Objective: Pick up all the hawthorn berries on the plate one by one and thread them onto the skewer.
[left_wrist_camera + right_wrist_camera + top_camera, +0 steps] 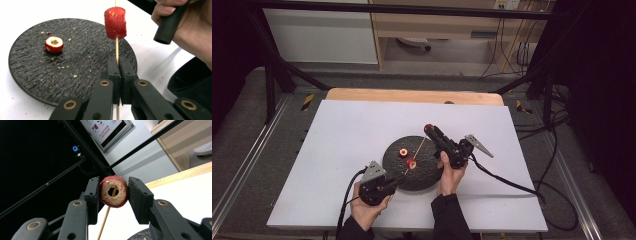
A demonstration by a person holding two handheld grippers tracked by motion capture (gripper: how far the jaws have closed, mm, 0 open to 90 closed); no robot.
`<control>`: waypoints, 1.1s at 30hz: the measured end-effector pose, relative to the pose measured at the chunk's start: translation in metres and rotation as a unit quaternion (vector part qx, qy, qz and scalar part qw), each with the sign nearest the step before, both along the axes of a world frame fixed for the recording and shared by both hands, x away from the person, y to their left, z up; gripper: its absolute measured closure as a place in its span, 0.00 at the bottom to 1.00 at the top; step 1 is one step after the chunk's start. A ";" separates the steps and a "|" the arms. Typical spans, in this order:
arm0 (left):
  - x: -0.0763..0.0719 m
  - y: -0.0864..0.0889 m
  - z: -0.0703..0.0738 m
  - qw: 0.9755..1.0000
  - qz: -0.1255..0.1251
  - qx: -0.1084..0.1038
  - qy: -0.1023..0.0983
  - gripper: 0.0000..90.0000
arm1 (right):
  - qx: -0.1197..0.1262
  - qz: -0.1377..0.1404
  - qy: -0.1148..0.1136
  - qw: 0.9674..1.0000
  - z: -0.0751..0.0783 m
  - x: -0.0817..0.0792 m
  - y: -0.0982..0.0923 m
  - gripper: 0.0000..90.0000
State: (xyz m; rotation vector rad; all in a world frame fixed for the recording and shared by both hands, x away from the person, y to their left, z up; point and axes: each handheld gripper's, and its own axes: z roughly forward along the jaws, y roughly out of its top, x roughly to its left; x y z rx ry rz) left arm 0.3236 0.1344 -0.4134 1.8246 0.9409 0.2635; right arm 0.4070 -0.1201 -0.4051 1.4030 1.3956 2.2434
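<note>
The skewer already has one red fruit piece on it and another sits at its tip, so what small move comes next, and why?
Probably slide the cored fruit ring, held by the right hand-held gripper, down the skewer. The tip already shows inside the ring's hole, the left hand-held gripper clamps the skewer's lower end, and the threaded fruit piece sits farther down.

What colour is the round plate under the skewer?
The plate is black with a rough, rippled texture, dotted with crumbs; the left gripper view shows it best.
</note>
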 end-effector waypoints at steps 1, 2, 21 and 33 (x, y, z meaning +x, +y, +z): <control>0.001 -0.001 0.001 1.000 0.002 -0.001 0.000 0.98 | 0.000 0.002 0.001 1.000 0.000 -0.001 0.000 0.70; 0.002 -0.003 0.001 1.000 0.002 -0.004 0.000 0.98 | 0.000 0.002 0.001 1.000 0.000 -0.001 0.000 0.70; 0.026 -0.018 0.014 1.000 0.008 -0.009 -0.012 0.98 | -0.019 0.023 0.010 0.999 -0.009 -0.011 0.005 0.70; 0.033 -0.024 0.011 1.000 0.004 -0.001 -0.015 0.98 | -0.043 0.028 0.016 0.999 -0.016 -0.016 0.005 0.69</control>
